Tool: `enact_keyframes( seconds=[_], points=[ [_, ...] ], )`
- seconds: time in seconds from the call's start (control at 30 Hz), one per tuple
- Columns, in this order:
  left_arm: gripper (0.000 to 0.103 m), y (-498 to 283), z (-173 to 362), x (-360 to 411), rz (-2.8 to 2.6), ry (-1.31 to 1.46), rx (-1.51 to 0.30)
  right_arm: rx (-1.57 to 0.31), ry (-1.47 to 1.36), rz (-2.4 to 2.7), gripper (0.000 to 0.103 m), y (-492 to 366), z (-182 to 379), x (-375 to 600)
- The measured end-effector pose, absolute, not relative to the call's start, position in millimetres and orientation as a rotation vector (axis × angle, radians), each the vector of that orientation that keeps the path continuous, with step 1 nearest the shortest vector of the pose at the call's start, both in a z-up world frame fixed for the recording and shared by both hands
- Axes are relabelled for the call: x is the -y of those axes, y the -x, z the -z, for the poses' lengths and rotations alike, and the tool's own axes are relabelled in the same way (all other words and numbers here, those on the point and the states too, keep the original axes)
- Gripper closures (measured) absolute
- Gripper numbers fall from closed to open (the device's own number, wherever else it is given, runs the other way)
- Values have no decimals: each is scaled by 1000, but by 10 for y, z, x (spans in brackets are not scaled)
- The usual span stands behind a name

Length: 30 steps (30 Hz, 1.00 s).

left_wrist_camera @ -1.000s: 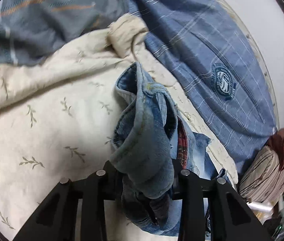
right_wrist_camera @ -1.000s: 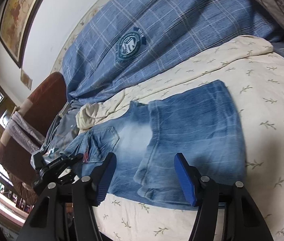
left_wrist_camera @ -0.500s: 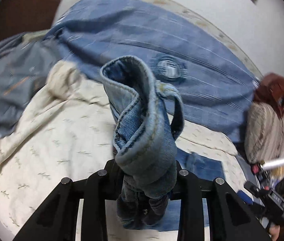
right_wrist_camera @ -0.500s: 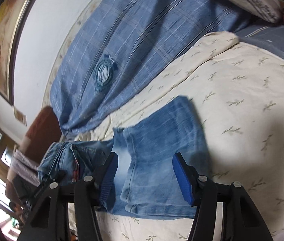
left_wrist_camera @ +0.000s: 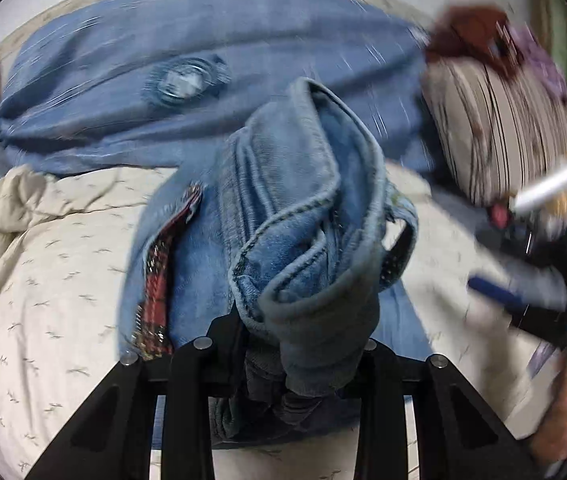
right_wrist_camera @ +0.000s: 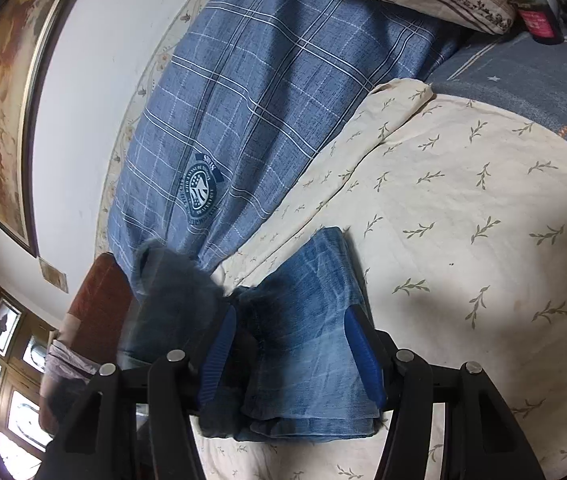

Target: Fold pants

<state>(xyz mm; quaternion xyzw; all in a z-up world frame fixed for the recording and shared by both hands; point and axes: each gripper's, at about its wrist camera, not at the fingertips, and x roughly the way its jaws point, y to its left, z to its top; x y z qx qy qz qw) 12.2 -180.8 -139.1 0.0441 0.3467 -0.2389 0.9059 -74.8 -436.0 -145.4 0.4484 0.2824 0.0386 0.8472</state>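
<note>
Jeans mid-fold on the bed
Left gripper (left_wrist_camera: 295, 356) clamps the bunched jeans (left_wrist_camera: 303, 216) waistband; right gripper (right_wrist_camera: 295, 356) fingers spread wide over the flat legs.

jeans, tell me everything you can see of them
The jeans are faded blue denim with stitched seams and a red plaid lining showing at an opening. The leg end lies folded flat on the cream leaf-print bedspread. The waistband end is bunched and lifted, clamped in the left gripper, and is blurred. The right gripper is open, its blue fingers on either side of the flat part; contact cannot be told.
</note>
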Motion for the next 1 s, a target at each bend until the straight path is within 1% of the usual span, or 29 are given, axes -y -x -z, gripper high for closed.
enact_keyframes(
  seconds=[0.1,0.17,0.2,0.23,0.33,0.47,0.67,0.8,0.93,1.0],
  points=[
    [63,-20,1531,1980,507,-181,-721,-581,-1010,-131,43,732,1493,4426],
    [55,74,1515,2028,512,-232,-696,-568,-1038,-163,42,696,1494,4453],
    [41,95,1499,2035,533,-231,-695,-564,-1047,-177,42,676,1491,4456],
    [31,112,1465,1997,573,-209,-701,-566,-1055,-192,40,642,1493,4455],
    [31,175,1371,1873,682,-157,-731,-585,-1077,-236,39,540,1513,4404],
    [30,274,1226,1642,701,-164,-670,-630,-1038,-234,37,444,1519,4247],
    [28,-158,1181,1094,567,-78,-678,-685,-995,-181,37,324,1579,4115],
    [27,-526,1333,751,446,-3,-738,-689,-1027,-188,37,288,1661,4155],
    [27,-708,1601,645,380,29,-825,-716,-1005,-194,37,207,1680,4083],
    [27,-781,1650,601,391,80,-866,-722,-977,-157,37,200,1665,4055]
  ],
)
